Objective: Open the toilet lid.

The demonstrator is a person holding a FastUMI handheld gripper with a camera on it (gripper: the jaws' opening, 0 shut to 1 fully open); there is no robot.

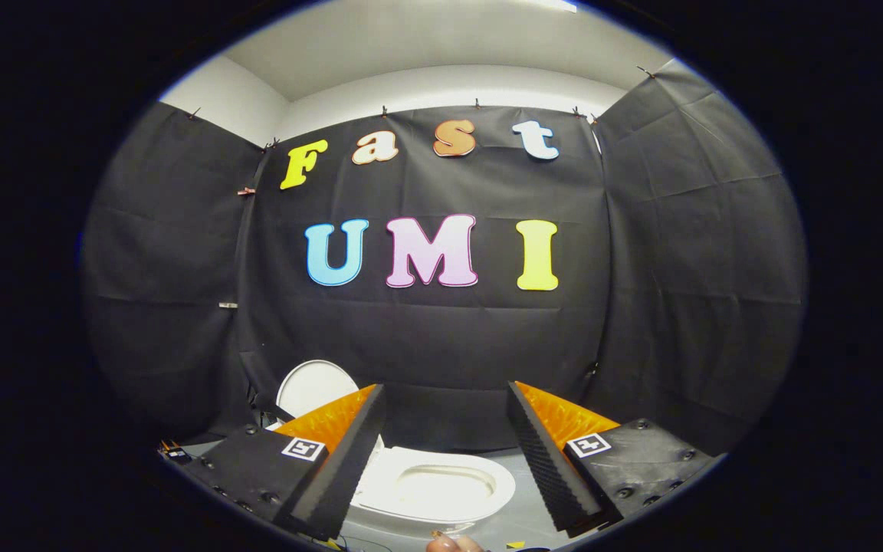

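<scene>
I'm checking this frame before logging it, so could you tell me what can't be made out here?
- Toilet lid, gripper view: raised, its lower right part hidden behind one finger, so the hinge is unseen.
- Toilet seat: its near left part is hidden by that finger.
- Small things on the floor by the black cloth wall: too small to identify.
- Gripper: open, holding nothing.
</scene>
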